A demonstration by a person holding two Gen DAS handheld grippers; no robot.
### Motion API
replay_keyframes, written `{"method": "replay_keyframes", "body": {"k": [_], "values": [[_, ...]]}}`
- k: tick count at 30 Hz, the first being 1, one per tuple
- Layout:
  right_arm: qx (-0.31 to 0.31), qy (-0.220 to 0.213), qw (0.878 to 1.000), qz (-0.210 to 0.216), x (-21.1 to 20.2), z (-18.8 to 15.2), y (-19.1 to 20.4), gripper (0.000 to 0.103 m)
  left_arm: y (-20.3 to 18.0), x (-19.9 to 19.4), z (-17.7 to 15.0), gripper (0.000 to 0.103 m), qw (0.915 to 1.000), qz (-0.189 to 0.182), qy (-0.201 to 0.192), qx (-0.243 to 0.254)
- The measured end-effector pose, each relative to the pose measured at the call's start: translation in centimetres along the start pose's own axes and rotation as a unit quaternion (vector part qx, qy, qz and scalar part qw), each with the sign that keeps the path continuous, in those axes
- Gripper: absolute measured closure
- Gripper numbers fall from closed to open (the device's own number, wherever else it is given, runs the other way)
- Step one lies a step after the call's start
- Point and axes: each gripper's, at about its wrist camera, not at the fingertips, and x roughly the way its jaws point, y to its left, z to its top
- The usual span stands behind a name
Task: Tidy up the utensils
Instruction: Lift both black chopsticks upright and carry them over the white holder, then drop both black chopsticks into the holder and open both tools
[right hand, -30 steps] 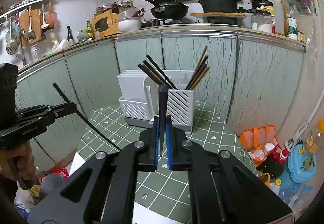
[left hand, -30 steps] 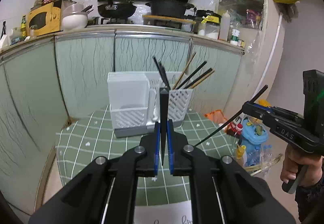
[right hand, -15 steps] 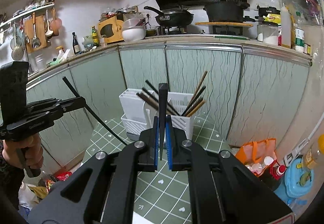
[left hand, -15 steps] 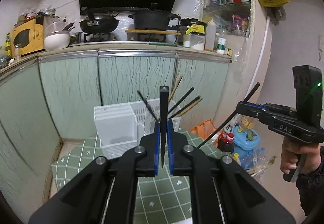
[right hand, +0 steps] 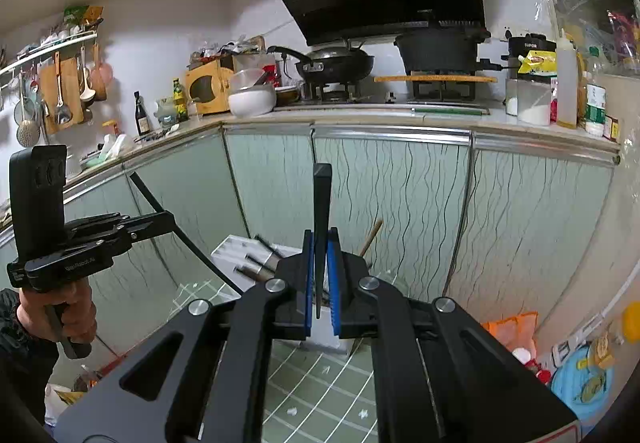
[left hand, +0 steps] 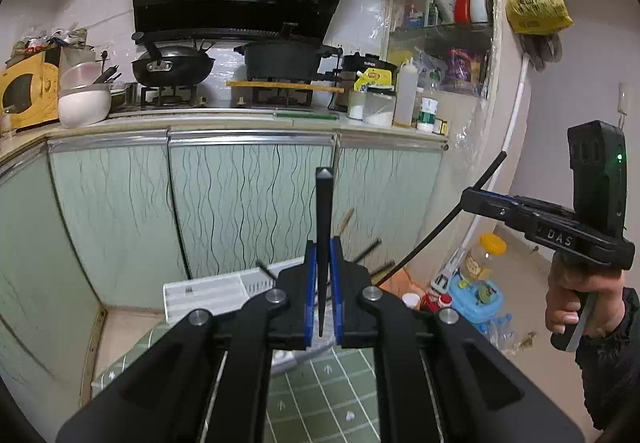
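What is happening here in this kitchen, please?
A person holds a gripper in each hand. The left gripper is shut on a thin black chopstick, and the right gripper is shut on another thin black chopstick. Both are raised in the air. The white slotted plastic utensil holder, already holding several chopsticks, stands below on the green tiled table.

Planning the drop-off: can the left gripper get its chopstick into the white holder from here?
Probably yes: left gripper is shut on a black chopstick, the white holder sits just ahead below it, nothing between; the right gripper is off to the side.
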Motion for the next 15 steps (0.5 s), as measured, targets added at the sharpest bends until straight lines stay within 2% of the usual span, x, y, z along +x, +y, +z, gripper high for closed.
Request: {"method": "replay_keyframes", "body": {"k": [7,15], "values": [[0.02,-0.004,1.0,0.004,3.5,1.2,-2.3,0.097,1.4,4.0,1.4,0.095,0.9999,-0.008,-0.001,-0.011],[0.038,0.01,0.999,0.019,7.9,0.3,-3.7,0.097,2.4,7.7,0.5,0.095,0.9995,-0.018,0.014,-0.022]]}}
